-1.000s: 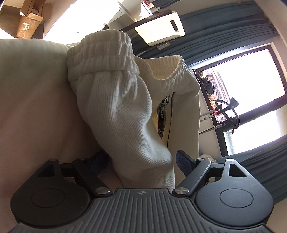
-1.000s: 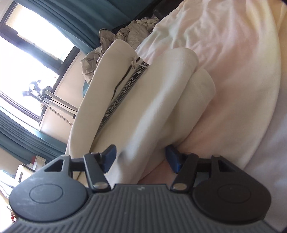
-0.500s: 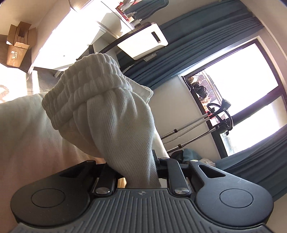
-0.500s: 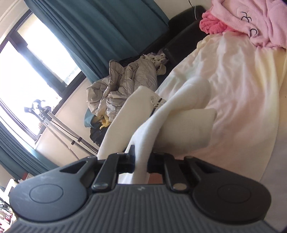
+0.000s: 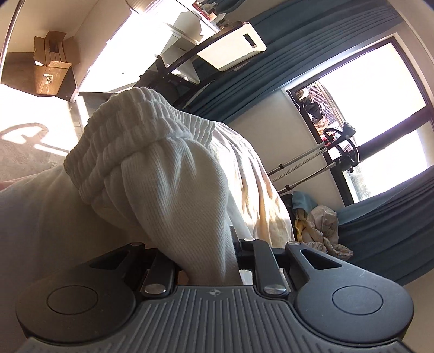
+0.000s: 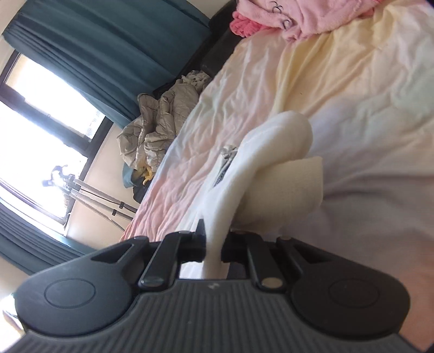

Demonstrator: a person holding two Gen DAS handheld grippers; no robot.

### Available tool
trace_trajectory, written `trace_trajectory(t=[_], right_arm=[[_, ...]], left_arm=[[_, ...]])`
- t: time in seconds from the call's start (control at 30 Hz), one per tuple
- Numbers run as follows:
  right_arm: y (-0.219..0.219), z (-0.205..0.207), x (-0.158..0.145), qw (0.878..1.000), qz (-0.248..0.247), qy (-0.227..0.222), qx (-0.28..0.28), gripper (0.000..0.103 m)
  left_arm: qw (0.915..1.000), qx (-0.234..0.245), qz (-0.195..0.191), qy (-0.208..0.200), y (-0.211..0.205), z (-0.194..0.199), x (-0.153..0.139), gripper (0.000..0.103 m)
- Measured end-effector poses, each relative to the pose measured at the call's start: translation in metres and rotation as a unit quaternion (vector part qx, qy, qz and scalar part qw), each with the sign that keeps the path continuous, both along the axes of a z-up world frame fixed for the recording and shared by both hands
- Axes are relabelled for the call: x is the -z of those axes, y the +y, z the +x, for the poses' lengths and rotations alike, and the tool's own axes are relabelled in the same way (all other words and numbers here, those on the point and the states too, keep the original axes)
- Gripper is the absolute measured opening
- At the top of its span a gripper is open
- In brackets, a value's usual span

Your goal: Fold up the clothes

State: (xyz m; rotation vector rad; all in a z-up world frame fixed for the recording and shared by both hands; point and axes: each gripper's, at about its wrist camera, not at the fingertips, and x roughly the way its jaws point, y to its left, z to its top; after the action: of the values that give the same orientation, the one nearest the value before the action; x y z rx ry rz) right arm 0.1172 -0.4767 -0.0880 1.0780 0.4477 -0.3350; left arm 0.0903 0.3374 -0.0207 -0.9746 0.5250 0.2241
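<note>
A wide bed (image 6: 339, 89) with a rumpled pale pink and cream cover fills most of the right wrist view. Teal curtains (image 6: 114, 46) hang beside a bright window (image 6: 40, 89) at the far side of the room; the same curtains (image 5: 312, 54) and window (image 5: 379, 89) show in the left wrist view.

The cream sweatpants (image 5: 168, 190) are lifted off the bed and hang between the two claws. In the left wrist view the ribbed elastic cuff (image 5: 127, 135) bunches up close to the camera. In the right wrist view the sweatpants (image 6: 274, 168) drape in a loop above the cover, with a folded end hanging to the right and a grey drawstring (image 6: 227, 152) showing near the middle.

The left gripper (image 5: 208, 260) is clenched on a thick bunch of the sweatpants just below the cuff. The right gripper (image 6: 214, 244) is clenched on a thinner fold of the same fabric, its jaws nearly together.

A pink garment (image 6: 298, 16) lies at the far end of the bed. A grey quilted jacket (image 6: 160, 119) is heaped beside the bed, under the curtains. A cardboard box (image 5: 51, 65) stands on the floor at upper left in the left wrist view.
</note>
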Motion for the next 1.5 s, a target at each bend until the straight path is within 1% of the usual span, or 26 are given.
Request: trace_trajectory(t=[0.1,0.13,0.23,0.27,0.3,0.33,0.37,0.43,0.5,0.57,0.67,0.77,0.83,0.93,1.03,1.13,1.23,1.3,1.4,1.5], right_arm=[[0.004,-0.007,0.006,1.0,-0.001,0.008,-0.004,0.01],[0.008,-0.007,0.006,1.0,-0.028,0.002,-0.014,0.01],[0.007,-0.008,0.017,1.0,-0.017,0.006,-0.009,0.01],[0.007,-0.009,0.021,1.0,-0.012,0.007,-0.008,0.01],[0.005,-0.008,0.023,1.0,-0.006,0.009,-0.01,0.01],[0.003,-0.008,0.025,1.0,-0.001,0.01,-0.012,0.01],[0.001,-0.006,0.026,1.0,-0.008,0.012,-0.023,0.011],[0.0,-0.006,0.028,0.999,-0.01,0.015,-0.033,0.012],[-0.001,-0.006,0.03,0.999,-0.01,0.016,-0.04,0.012],[-0.002,-0.005,0.03,0.999,-0.012,0.018,-0.046,0.012],[-0.003,-0.003,0.029,0.998,-0.021,0.021,-0.057,0.014],[-0.004,-0.002,0.029,0.997,-0.022,0.02,-0.064,0.015],[-0.006,0.0,0.03,0.997,-0.02,0.02,-0.067,0.015],[-0.007,0.002,0.032,0.997,-0.02,0.021,-0.071,0.015],[-0.01,0.006,0.037,0.997,-0.008,0.02,-0.068,0.016],[-0.01,0.009,0.04,0.998,-0.004,0.018,-0.064,0.017],[-0.007,0.01,0.039,0.998,-0.016,0.016,-0.06,0.018],[-0.007,0.012,0.041,0.998,-0.015,0.015,-0.058,0.018],[-0.011,0.013,0.046,0.998,0.001,0.008,-0.058,0.019],[-0.014,0.017,0.049,0.998,0.005,0.006,-0.065,0.019]], left_arm=[[0.9996,0.006,0.027,-0.001,-0.005,0.001,0.005,0.021],[0.9993,0.008,0.038,0.002,-0.007,0.001,0.006,0.021],[0.9975,0.019,0.067,0.012,-0.012,0.002,0.006,0.026],[0.9968,0.026,0.075,0.014,-0.013,0.0,0.004,0.031],[0.9959,0.034,0.082,0.016,-0.015,-0.002,0.002,0.033],[0.9949,0.042,0.09,0.017,-0.016,-0.004,0.0,0.034],[0.9937,0.048,0.1,0.019,-0.018,-0.008,-0.003,0.034],[0.9909,0.055,0.121,0.024,-0.024,-0.016,-0.01,0.041],[0.987,0.064,0.145,0.024,-0.032,-0.026,-0.018,0.057],[0.9828,0.073,0.169,0.017,-0.042,-0.037,-0.026,0.064],[0.9743,0.082,0.209,0.02,-0.06,-0.048,-0.038,0.065],[0.9644,0.091,0.248,0.013,-0.081,-0.056,-0.048,0.066],[0.9581,0.099,0.269,-0.002,-0.098,-0.061,-0.055,0.066],[0.9481,0.117,0.295,-0.012,-0.128,-0.059,-0.058,0.072],[0.937,0.136,0.321,-0.021,-0.159,-0.056,-0.06,0.073],[0.9301,0.163,0.328,-0.019,-0.189,-0.041,-0.053,0.073],[0.9218,0.191,0.337,-0.006,-0.221,-0.02,-0.039,0.073],[0.9183,0.2,0.341,0.004,-0.238,-0.006,-0.029,0.073],[0.9133,0.213,0.347,0.017,-0.259,0.013,-0.014,0.073],[0.9022,0.223,0.368,0.032,-0.277,0.028,0.002,0.073]])
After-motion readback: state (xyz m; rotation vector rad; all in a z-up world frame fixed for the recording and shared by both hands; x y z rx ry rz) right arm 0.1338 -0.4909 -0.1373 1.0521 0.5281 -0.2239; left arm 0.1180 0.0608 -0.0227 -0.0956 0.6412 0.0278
